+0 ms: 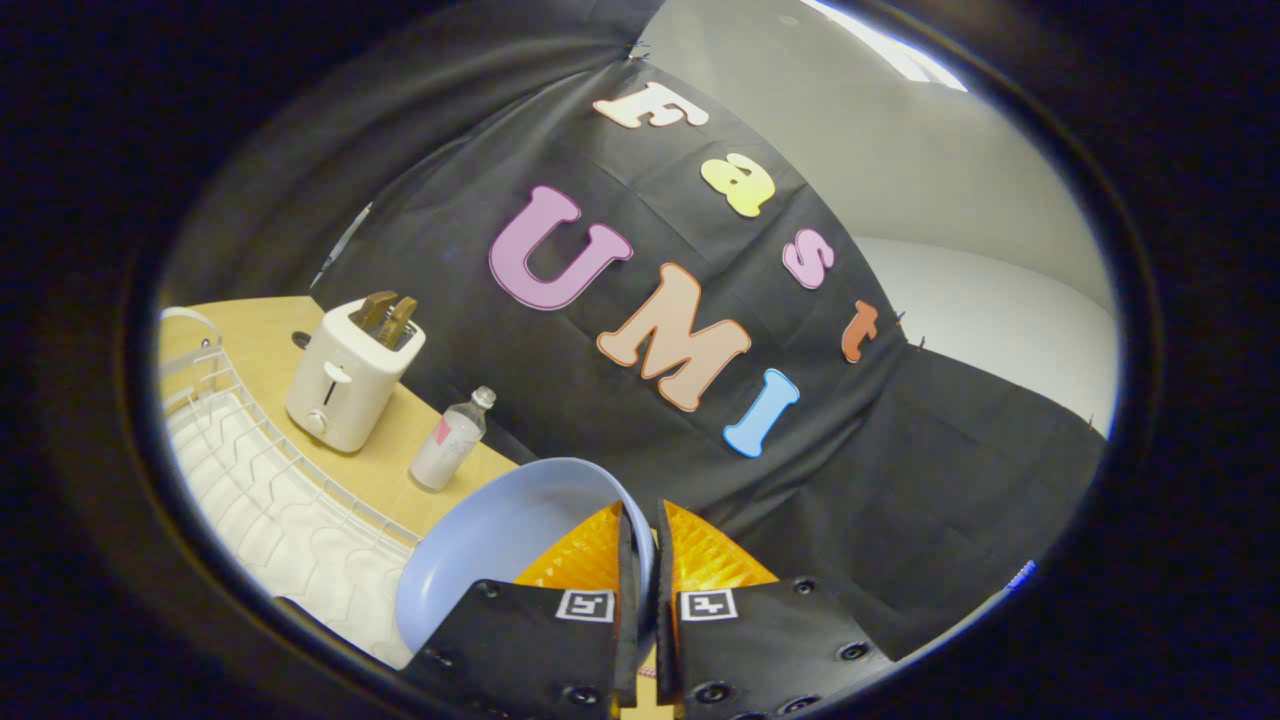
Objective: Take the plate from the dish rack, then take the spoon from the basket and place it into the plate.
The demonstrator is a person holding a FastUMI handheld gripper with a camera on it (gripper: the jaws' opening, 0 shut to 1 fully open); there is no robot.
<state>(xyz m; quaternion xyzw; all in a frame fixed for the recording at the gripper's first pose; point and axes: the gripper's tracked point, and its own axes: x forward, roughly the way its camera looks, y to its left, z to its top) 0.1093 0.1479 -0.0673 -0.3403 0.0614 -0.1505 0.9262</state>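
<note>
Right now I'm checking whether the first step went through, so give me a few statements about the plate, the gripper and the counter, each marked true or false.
1. The gripper is shut on the rim of the blue plate. True.
2. The plate sits slotted in the dish rack. False: it is lifted, held at the fingers, above the rack.
3. The toaster has toast in its slots. True.
4. The bottle lies on its side inside the rack. False: it stands on the wooden counter, beside the toaster.
5. A spoon lies in the plate. False: the plate's visible inside is bare.
</note>
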